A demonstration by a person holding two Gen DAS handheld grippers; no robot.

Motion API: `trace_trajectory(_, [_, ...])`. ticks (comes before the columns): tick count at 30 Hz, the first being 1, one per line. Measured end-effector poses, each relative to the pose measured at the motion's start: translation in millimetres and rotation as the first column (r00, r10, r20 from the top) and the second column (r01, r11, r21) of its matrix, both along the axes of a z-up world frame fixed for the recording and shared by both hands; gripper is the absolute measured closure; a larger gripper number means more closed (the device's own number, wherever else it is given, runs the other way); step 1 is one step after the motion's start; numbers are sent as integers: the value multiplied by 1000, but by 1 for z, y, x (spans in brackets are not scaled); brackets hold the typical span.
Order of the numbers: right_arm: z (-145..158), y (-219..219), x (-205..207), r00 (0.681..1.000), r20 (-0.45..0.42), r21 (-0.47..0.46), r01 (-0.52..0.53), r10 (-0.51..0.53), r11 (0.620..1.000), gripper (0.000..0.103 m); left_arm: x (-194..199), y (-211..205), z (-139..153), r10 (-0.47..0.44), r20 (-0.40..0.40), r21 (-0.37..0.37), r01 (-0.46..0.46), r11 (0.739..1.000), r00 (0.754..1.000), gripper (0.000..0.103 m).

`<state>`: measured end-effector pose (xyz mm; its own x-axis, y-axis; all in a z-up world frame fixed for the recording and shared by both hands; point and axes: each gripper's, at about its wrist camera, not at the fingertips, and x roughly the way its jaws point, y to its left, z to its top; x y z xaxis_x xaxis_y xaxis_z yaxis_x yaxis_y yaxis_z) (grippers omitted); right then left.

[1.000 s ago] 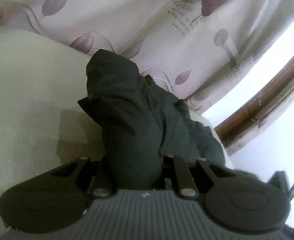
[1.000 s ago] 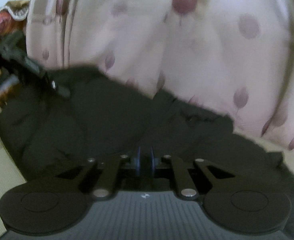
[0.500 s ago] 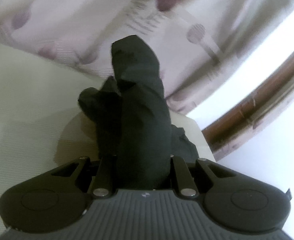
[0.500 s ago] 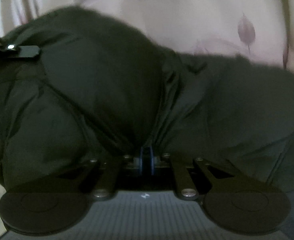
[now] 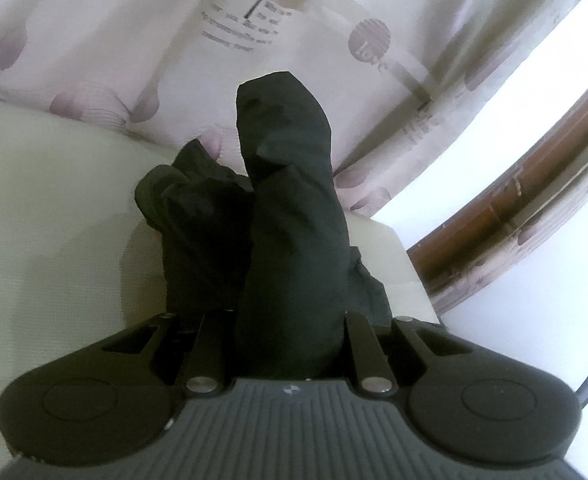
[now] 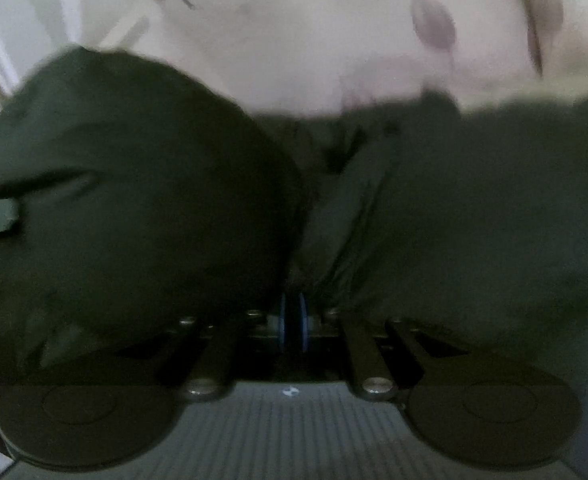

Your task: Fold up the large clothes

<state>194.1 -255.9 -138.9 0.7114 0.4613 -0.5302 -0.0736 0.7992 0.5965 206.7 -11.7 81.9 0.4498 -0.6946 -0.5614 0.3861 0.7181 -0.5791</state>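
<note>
Dark jacket (image 5: 294,240) fills both clamped grippers, left (image 5: 289,344) and, seemingly, right (image 6: 292,312), hiding patterned curtain (image 5: 133,40).

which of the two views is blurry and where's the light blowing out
Right wrist view: smeared by motion blur, dark garment and curtain soft. Left wrist view: sharp, curtain print readable, but the window area at right is blown out white; fisheye bends the wooden rail.
</note>
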Motion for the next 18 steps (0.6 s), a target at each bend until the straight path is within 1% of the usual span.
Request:
trace_trajectory(4, [-13, 5, 16, 998, -40, 102, -37, 41, 994, 95, -1, -21, 0, -10, -16, 4, 10, 1000, 1000, 82])
trace_trajectory(6, [-16, -3, 10, 998, -50, 137, -36, 43, 990, 95, 0, -32, -2, -18, -34, -17, 18, 1000, 999, 80])
trace_trajectory(7, [-15, -9, 6, 998, -48, 159, -28, 36, 987, 95, -1, -39, -2, -25, -31, -14, 24, 1000, 999, 80])
trace_trajectory(9, [-14, -25, -6, 999, -33, 191, -1, 8, 982, 95, -4, -52, -3, -42, -23, -5, 42, 999, 999, 79])
trace_trajectory(12, [-7, -56, -33, 999, 16, 224, 33, -37, 974, 94, -7, -71, -9, -68, -28, -4, 68, 998, 997, 78])
trace_trajectory(13, [-7, -70, -39, 998, 29, 241, 43, -52, 969, 94, -8, -76, -12, -78, -26, -7, 78, 997, 997, 77])
trace_trajectory(15, [-5, -91, -55, 996, 51, 285, 53, -70, 957, 94, -11, -86, -19, -103, -15, -36, 102, 994, 995, 71])
trace_trajectory(17, [-5, -112, -66, 995, 66, 356, 50, -78, 933, 92, -16, -100, -27, -127, 5, -47, 127, 991, 992, 68])
trace_trajectory(18, [-4, -120, -71, 994, 67, 383, 56, -88, 922, 92, -19, -105, -32, -139, 17, -56, 139, 989, 990, 63])
